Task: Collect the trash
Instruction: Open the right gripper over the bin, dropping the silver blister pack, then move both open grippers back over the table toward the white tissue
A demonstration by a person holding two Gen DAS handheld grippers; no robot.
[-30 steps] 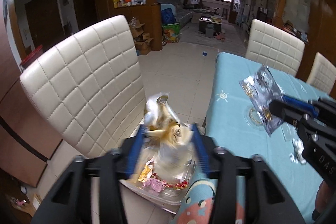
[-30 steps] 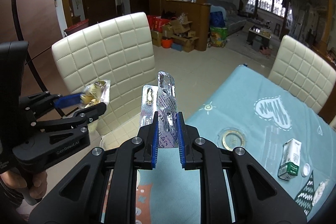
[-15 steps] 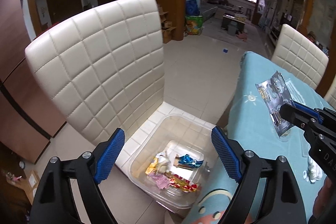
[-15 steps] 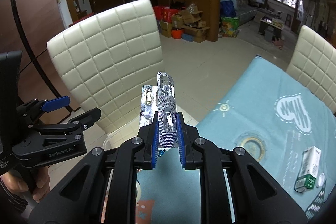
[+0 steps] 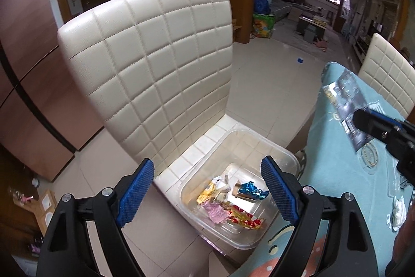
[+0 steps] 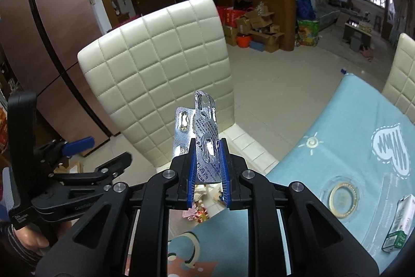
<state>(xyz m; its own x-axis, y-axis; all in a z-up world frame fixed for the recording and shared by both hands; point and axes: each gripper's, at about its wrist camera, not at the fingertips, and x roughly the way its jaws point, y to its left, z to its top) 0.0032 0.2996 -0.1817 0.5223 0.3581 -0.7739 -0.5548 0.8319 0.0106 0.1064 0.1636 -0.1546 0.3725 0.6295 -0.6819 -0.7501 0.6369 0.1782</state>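
A clear plastic bin [image 5: 259, 147] sits on the seat of a cream quilted chair [image 5: 155, 64] and holds several wrappers [image 5: 228, 204]. My left gripper [image 5: 207, 191] is open and empty, hovering above the bin; it also shows in the right wrist view [image 6: 103, 155]. My right gripper [image 6: 207, 168] is shut on silver pill blister packs [image 6: 205, 136], held upright above the table edge near the bin. In the left wrist view the blister packs [image 5: 345, 108] show at the right, over the table.
A table with a light blue patterned cloth [image 6: 350, 147] is at the right. A small green and white carton [image 6: 398, 227] and crumpled white scraps [image 5: 396, 212] lie on it. A second cream chair [image 5: 389, 74] stands beyond the table.
My left gripper opened and dropped its wrapper into the bin, then moved closer over the bin. My right gripper moved left towards the bin, still holding the blister packs.
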